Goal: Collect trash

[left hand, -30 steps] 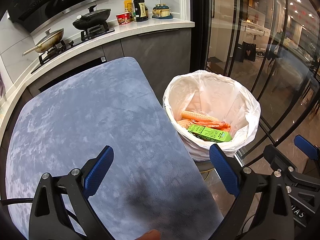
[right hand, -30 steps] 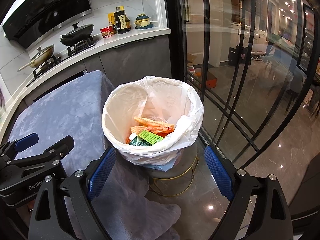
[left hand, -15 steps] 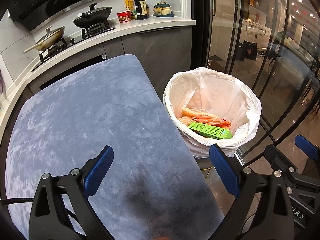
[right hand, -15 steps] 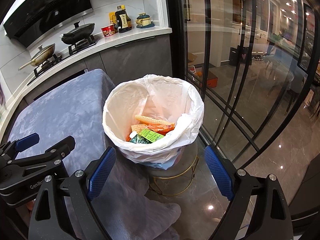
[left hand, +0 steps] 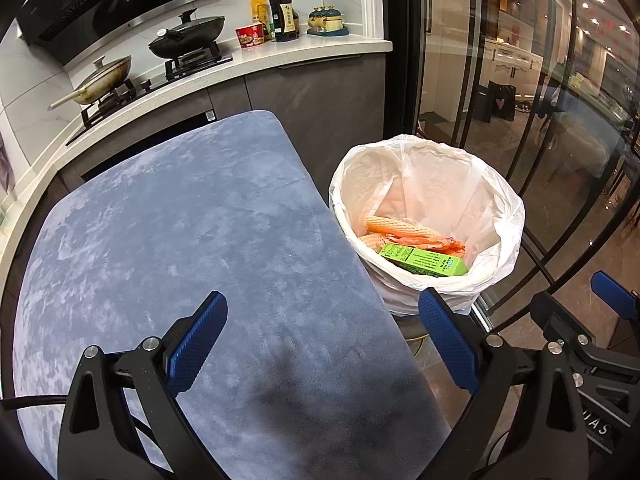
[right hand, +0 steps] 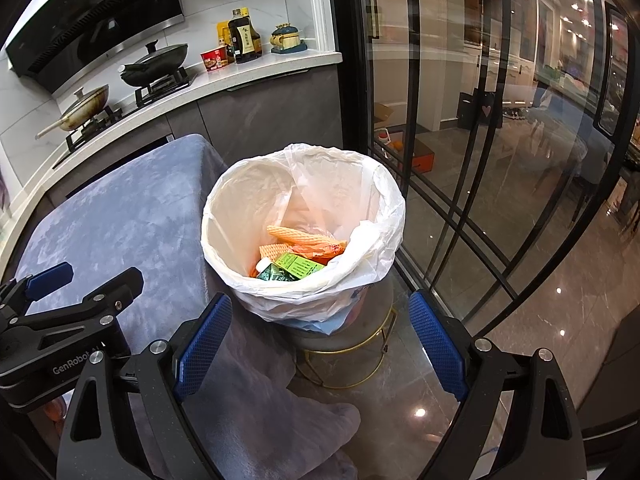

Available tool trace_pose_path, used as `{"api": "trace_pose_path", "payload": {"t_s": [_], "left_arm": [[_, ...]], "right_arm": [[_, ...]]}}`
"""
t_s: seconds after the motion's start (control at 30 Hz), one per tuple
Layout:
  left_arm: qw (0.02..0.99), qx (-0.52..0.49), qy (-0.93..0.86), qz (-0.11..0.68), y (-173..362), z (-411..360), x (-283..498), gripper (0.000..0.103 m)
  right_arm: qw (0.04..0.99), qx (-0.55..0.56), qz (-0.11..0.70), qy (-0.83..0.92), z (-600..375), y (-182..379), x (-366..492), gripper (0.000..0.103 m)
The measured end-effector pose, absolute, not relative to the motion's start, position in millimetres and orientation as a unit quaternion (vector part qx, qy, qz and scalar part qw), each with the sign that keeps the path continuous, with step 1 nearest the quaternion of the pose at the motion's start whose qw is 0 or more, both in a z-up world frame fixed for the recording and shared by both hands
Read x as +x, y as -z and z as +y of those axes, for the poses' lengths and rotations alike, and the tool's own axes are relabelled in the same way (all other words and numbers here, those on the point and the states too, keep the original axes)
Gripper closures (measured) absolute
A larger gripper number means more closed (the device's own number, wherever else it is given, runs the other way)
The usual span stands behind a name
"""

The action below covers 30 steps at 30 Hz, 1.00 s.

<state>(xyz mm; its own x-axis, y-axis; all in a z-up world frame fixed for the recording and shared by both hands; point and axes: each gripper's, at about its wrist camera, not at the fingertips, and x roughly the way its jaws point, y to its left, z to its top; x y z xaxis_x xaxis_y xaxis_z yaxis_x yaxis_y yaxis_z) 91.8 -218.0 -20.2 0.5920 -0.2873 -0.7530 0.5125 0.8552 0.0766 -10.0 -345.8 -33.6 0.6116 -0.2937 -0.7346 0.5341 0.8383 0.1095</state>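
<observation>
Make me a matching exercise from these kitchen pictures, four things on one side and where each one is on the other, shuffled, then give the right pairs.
Things:
1. green carton
2. black wok
3. dark sauce bottle
4. left tool

Places:
A. on the stove burner
B. over the blue tablecloth, open
C. inside the white-lined trash bin
D. on the white counter, next to the red cup

Pairs: 1-C, 2-A, 3-D, 4-B

trash bin base hidden, bottle label unreadable
</observation>
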Motion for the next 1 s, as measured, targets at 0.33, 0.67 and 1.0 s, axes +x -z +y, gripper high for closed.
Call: {"api": "trace_pose_path", "payload": {"t_s": [0.33,0.67,1.0], "left_arm": [[0.880,0.146,0.228,0.390,20.4,-218.5,91.4,0.011],[0.880,0.147,0.229,0.390,20.4,-218.5,91.4,0.011],[0.876,0.143,0.229,0.399,22.5,-214.8,92.7,0.011]], "right_arm": [[0.883,0.162,0.373,0.235,-346.1,34.0,-10.1,0.017],[0.883,0.160,0.374,0.233,-346.9,36.5,-10.8,0.017],[0.883,0.160,0.375,0.233,-346.4,36.4,-10.3,0.017]]}}
